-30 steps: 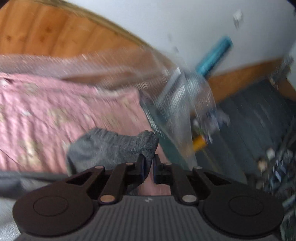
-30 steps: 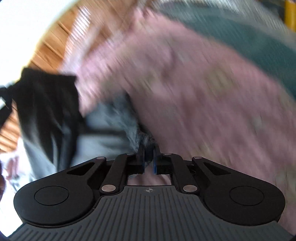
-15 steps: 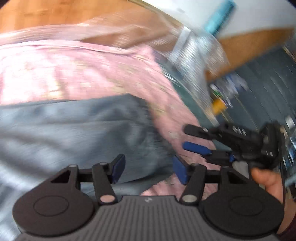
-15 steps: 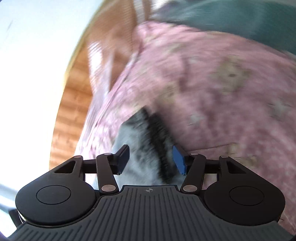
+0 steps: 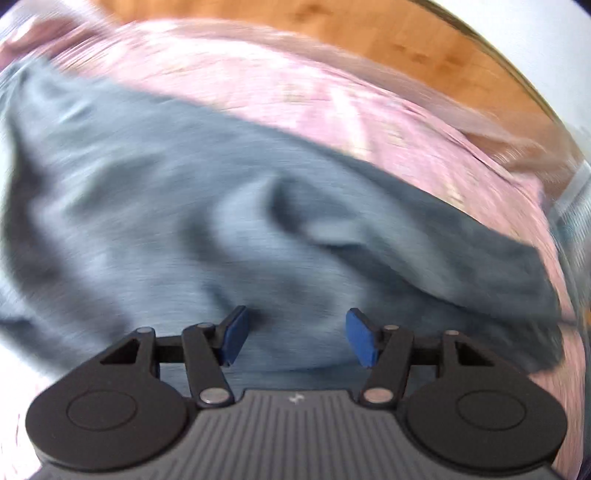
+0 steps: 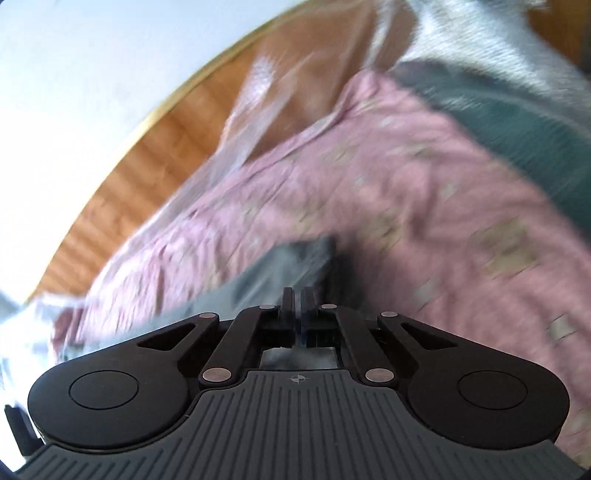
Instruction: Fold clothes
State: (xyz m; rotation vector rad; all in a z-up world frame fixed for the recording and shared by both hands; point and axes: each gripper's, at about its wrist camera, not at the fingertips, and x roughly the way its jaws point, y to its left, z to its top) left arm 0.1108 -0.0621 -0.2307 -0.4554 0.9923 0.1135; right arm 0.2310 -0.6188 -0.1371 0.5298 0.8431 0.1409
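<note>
A grey garment lies rumpled across a pink patterned sheet and fills most of the blurred left wrist view. My left gripper hovers low over its middle. Its blue pads stand well apart and are closing, with cloth below them but not pinched. In the right wrist view my right gripper is shut on a corner of the grey garment. That corner is lifted a little off the pink sheet.
A wooden board and a white wall run behind the bed. Clear plastic wrap lies along the board. A teal cloth sits beyond the pink sheet at the upper right of the right wrist view.
My left gripper let go of the grey knit edge, opened, and swept across to the garment's broad middle. My right gripper opened over the garment's corner, then shut on it and rose.
</note>
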